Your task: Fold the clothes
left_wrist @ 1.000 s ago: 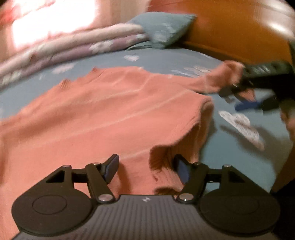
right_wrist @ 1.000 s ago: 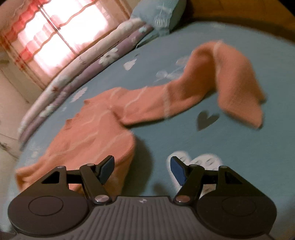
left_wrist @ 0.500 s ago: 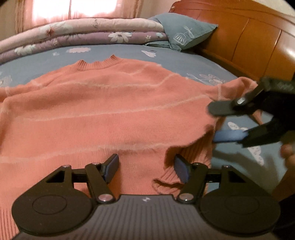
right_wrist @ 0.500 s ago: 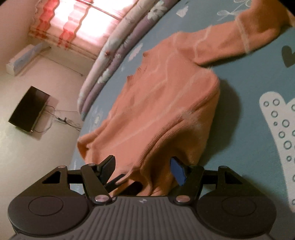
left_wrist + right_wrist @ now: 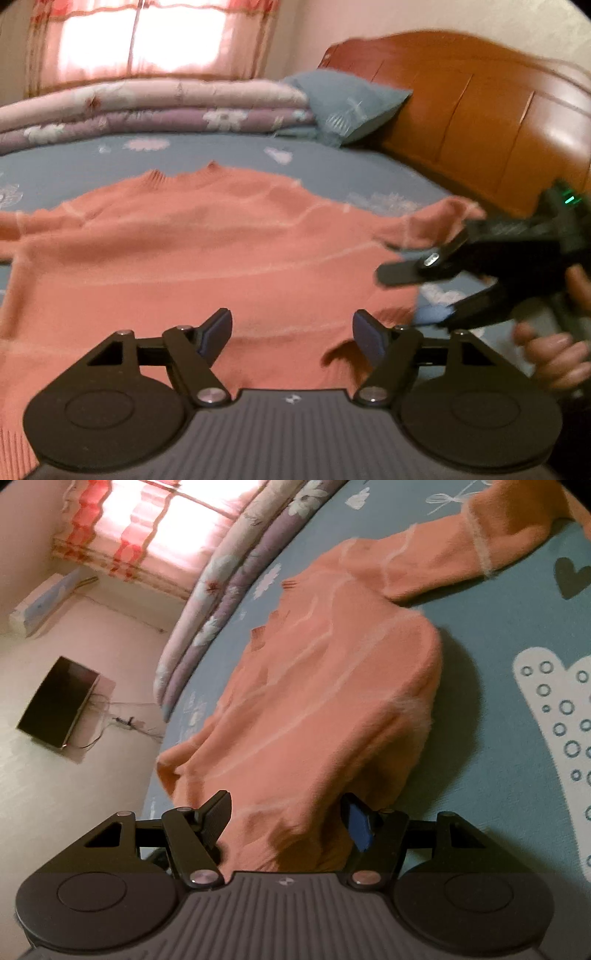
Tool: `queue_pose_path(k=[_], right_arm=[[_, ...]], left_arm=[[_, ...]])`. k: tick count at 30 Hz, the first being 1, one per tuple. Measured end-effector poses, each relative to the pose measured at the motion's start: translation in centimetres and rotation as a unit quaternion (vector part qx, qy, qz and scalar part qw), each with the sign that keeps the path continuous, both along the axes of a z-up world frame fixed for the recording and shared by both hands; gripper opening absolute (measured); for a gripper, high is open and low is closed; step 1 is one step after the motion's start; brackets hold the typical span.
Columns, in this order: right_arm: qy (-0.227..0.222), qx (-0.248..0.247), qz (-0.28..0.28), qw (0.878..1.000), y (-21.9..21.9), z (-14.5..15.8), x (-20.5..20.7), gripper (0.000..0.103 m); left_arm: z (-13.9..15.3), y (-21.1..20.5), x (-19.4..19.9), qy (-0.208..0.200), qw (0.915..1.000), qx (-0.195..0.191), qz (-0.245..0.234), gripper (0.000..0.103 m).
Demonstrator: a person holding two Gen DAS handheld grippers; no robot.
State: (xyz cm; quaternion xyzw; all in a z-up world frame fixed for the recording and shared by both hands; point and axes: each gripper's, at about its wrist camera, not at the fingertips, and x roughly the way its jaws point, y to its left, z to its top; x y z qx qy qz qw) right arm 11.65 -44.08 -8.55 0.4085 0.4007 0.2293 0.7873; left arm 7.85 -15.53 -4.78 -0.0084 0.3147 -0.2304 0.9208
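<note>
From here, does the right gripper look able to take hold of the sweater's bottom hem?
Probably yes. The right gripper is open with the sweater hem bunched between its fingers, nothing blocking; closing should catch the knit.

The left hand-held gripper (image 5: 291,330) has just been opening, nothing pinched between its jaws; at three o'clock the right hand-held gripper (image 5: 413,295) gapes too, fingers (image 5: 554,350) curled around its handle
</note>
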Motion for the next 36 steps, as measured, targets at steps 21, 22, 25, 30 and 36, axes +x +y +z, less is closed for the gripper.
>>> queue_pose_path(k=[21,22,25,30,36], right_arm=[[-0.024,-0.149,0.009,0.988,1.8,2.3,-2.8,0.013],[-0.029,-0.153,0.007,0.988,1.8,2.6,-3.2,0.012],[-0.040,-0.167,-0.014,0.985,0.9,3.7,-4.4,0.010],[0.013,-0.214,-0.064,0.975,-2.0,2.5,-5.7,0.010],[0.078,-0.311,-0.100,0.942,-0.6,0.5,-5.2,0.015]], left_arm=[[-1.4,-0.8,-0.4,0.039,0.9986,0.003,-0.036,0.074],[-1.3,-0.7,-0.3,0.040,0.9986,0.015,-0.033,0.074],[-0.6,-0.4,-0.6,0.026,0.9984,0.038,-0.032,0.074],[0.2,1.0,-1.4,0.016,0.9982,0.050,-0.029,0.074],[0.5,2.4,-1.7,0.019,0.9972,0.068,-0.023,0.074]])
